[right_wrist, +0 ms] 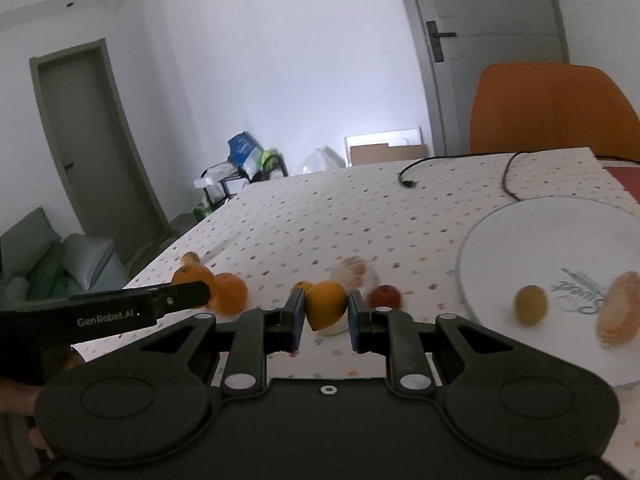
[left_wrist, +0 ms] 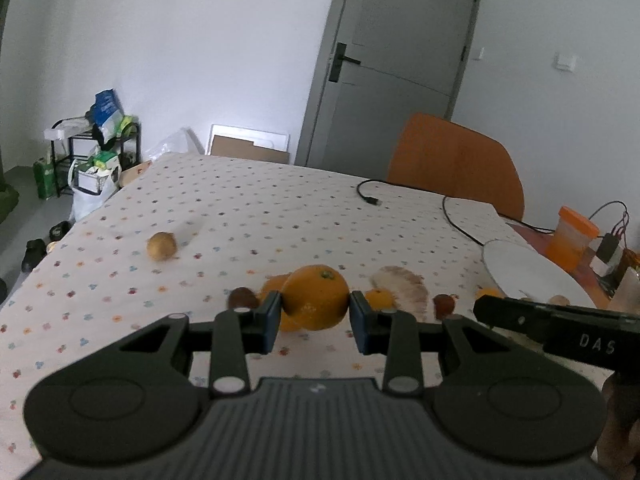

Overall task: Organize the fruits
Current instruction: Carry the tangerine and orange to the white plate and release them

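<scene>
Gripping an orange (left_wrist: 316, 298) in the left gripper (left_wrist: 316, 312) and a smaller one (right_wrist: 326, 306) in the right gripper (right_wrist: 323, 312) above the tablecloth (left_wrist: 280, 216), either round fruit could squirt loose before reaching the plate (right_wrist: 560, 236).

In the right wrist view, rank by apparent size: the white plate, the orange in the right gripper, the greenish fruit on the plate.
1. white plate, clearly largest.
2. orange, though it's nearer the camera.
3. greenish fruit, slightly smaller; that ranking is unsure.
</scene>
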Demonstrator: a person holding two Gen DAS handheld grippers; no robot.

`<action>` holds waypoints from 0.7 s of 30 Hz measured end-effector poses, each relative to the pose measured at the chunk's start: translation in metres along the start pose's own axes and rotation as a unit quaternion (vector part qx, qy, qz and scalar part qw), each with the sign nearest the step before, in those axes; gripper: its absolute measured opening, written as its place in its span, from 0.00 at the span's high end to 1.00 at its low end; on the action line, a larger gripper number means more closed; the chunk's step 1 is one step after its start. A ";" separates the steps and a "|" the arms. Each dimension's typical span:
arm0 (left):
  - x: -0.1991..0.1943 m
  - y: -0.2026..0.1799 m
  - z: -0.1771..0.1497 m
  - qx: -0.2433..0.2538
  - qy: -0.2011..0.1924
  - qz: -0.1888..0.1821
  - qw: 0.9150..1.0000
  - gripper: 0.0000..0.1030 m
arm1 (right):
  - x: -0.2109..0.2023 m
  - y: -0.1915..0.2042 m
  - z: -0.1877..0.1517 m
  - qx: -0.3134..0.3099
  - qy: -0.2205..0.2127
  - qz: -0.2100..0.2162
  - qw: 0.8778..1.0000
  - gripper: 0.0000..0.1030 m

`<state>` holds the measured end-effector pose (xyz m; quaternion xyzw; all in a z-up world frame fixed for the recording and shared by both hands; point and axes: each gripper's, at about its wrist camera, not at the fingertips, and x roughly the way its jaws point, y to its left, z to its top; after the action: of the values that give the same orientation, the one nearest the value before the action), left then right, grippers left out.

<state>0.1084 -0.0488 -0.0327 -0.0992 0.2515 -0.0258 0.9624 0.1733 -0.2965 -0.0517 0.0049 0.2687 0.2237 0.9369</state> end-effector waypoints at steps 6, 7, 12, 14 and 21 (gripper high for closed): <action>0.003 -0.021 0.003 0.017 -0.001 -0.011 1.000 0.66 | -0.017 -0.019 0.001 0.014 -0.016 -0.013 1.000 0.80; 0.004 -0.025 0.004 0.021 0.000 -0.013 1.000 0.66 | -0.020 -0.023 0.000 0.017 -0.019 -0.016 1.000 0.80; 0.010 -0.045 0.004 0.036 0.003 -0.028 0.999 0.66 | -0.031 -0.041 -0.002 0.031 -0.029 -0.034 0.999 0.80; 0.013 -0.053 0.004 0.044 0.005 -0.033 0.998 0.66 | -0.036 -0.049 -0.003 0.038 -0.034 -0.041 0.998 0.80; 0.023 -0.081 0.004 0.067 0.010 -0.050 0.996 0.66 | -0.047 -0.075 -0.011 0.061 -0.044 -0.063 0.995 0.80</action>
<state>0.1305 -0.1295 -0.0237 -0.0461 0.2536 -0.0915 0.9619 0.1632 -0.3852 -0.0472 0.0547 0.2398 0.1476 0.9580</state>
